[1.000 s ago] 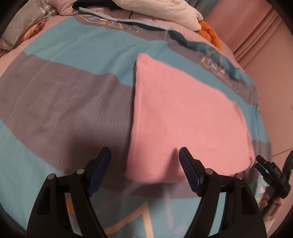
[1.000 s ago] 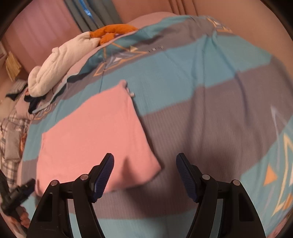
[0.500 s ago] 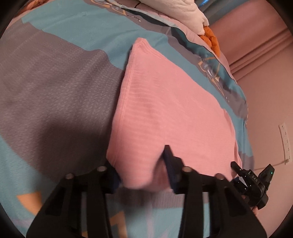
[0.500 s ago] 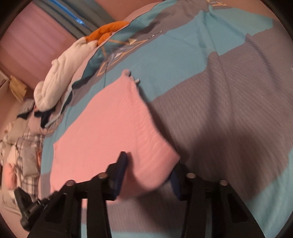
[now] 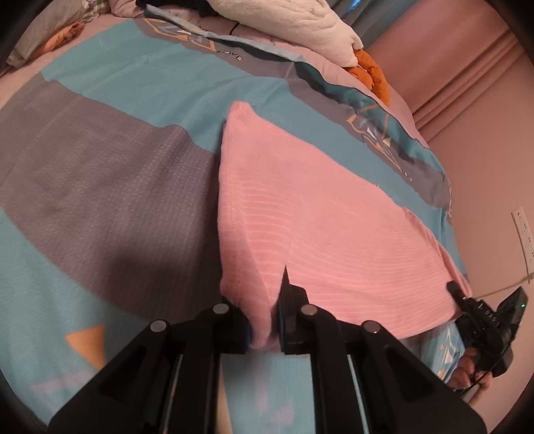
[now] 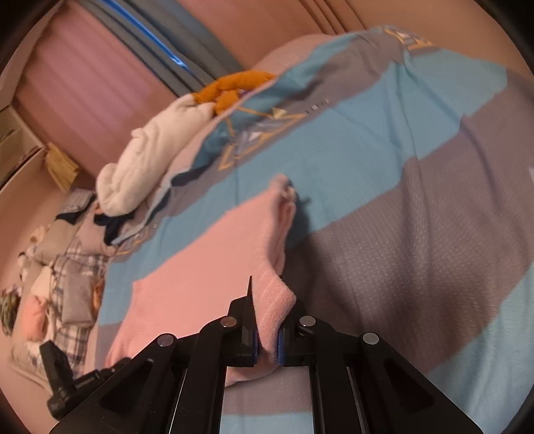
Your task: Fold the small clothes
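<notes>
A pink ribbed cloth (image 5: 333, 217) lies spread on the teal and grey bedspread (image 5: 100, 187). My left gripper (image 5: 263, 320) has the cloth's near left corner pinched between its jaws, which are still closing, and the corner is lifted off the bed. In the right wrist view the same pink cloth (image 6: 207, 267) has its near right corner bunched up and raised, and my right gripper (image 6: 267, 337) is shut on it. The far edge of the cloth still rests on the bed. The right-hand tool (image 5: 484, 320) shows at the cloth's far side in the left wrist view.
A white blanket (image 5: 300, 30) and an orange garment (image 5: 370, 71) are piled at the head of the bed. Checked pillows (image 6: 66, 273) lie to the left in the right wrist view. A pink wall with a socket (image 5: 524, 230) borders the bed.
Both grippers were open above the cloth's near corners; they dropped onto the corners, pinched them, and have lifted them, so the near edge now hangs raised and wrinkled.
</notes>
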